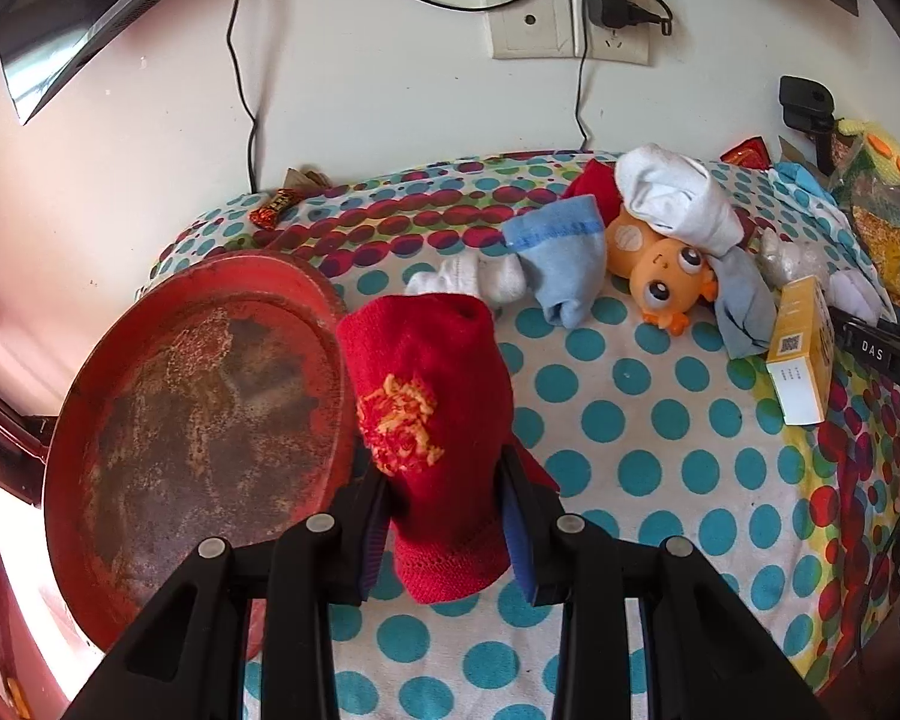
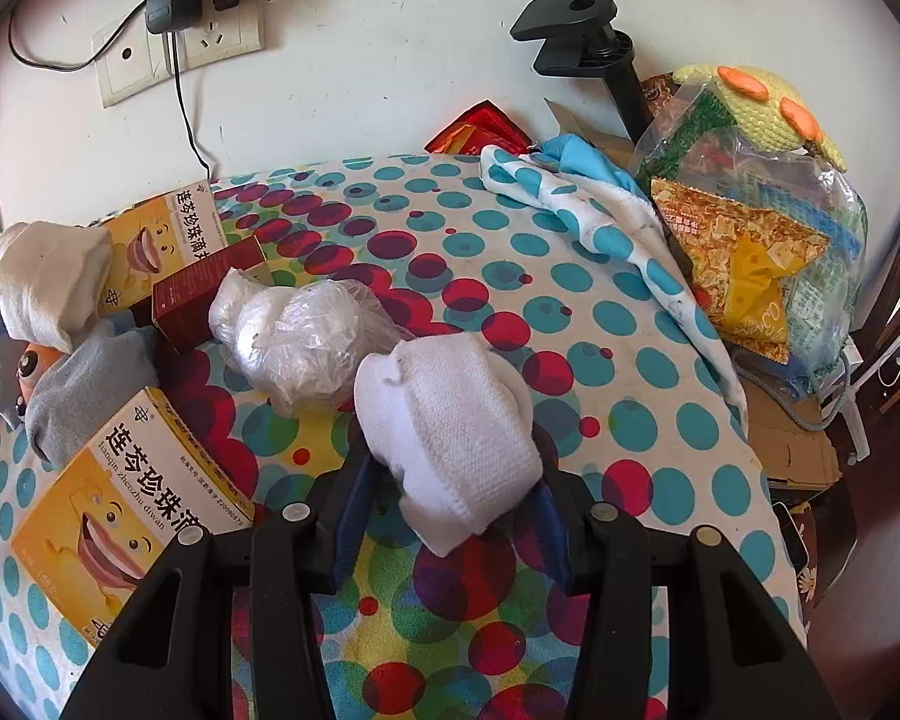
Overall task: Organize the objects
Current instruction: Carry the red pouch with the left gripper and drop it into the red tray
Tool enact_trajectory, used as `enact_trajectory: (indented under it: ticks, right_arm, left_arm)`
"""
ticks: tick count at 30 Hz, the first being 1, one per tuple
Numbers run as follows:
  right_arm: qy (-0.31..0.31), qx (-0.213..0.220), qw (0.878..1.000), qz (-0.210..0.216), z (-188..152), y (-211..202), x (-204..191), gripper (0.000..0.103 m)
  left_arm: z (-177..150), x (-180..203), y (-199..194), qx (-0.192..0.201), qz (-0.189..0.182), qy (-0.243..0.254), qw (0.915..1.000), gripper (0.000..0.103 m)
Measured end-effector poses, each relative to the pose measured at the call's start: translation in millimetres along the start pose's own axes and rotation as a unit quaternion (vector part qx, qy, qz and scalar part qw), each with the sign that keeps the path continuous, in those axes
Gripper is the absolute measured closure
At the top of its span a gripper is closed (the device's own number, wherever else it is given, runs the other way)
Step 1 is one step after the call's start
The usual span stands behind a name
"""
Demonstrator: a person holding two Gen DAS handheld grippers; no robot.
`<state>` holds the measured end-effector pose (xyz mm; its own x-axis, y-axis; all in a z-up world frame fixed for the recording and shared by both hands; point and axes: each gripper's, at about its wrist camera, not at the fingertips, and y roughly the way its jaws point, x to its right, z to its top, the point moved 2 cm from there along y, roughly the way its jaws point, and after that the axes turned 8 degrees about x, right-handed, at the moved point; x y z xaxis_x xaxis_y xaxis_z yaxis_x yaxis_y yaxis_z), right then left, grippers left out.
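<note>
Red knit fills our left gripper (image 1: pixel 444 516): its two fingers are clamped on the red sock (image 1: pixel 429 414), whose long axis runs straight ahead from the pads, cuff nearest us and toe end pointing away. The sock hangs just beside the right rim of the worn red tray (image 1: pixel 150 420), which lies to the left, so we judge the coming move a short swing leftward, and the left hand is the nearer one for it.

Our right gripper (image 2: pixel 450 480) is closed on one rolled white sock (image 2: pixel 450 420), which lies slantwise across the fingers, above the dotted cloth (image 2: pixel 630 420).

Counting outward: two held socks; two yellow boxes (image 2: pixel 120 498) and one dark red box (image 2: pixel 204 294) at our right hand's left; one crumpled plastic bag (image 2: pixel 300 342) just ahead. Farther off lies a loose heap of pale socks around one orange doll (image 1: pixel 660 276); their number we cannot tell.
</note>
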<state>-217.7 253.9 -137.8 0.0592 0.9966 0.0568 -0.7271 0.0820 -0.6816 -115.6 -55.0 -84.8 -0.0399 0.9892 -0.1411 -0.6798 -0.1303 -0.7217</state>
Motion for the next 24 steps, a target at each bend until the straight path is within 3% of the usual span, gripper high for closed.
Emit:
enact_trajectory:
  ticks: [13, 24]
  right_arm:
    - [-0.008, 0.001, 1.0, -0.007, 0.0, 0.5, -1.1, 0.058]
    - [-0.028, 0.004, 0.999, -0.025, -1.3, -2.6, -1.8, 0.057]
  left_arm:
    - [3.2, -82.8, 0.6, 0.007, 0.049, -0.049, 0.9976, 0.069]
    - [-9.0, -198.9, 11.9, -0.008, 0.108, -0.124, 0.9864, 0.069]
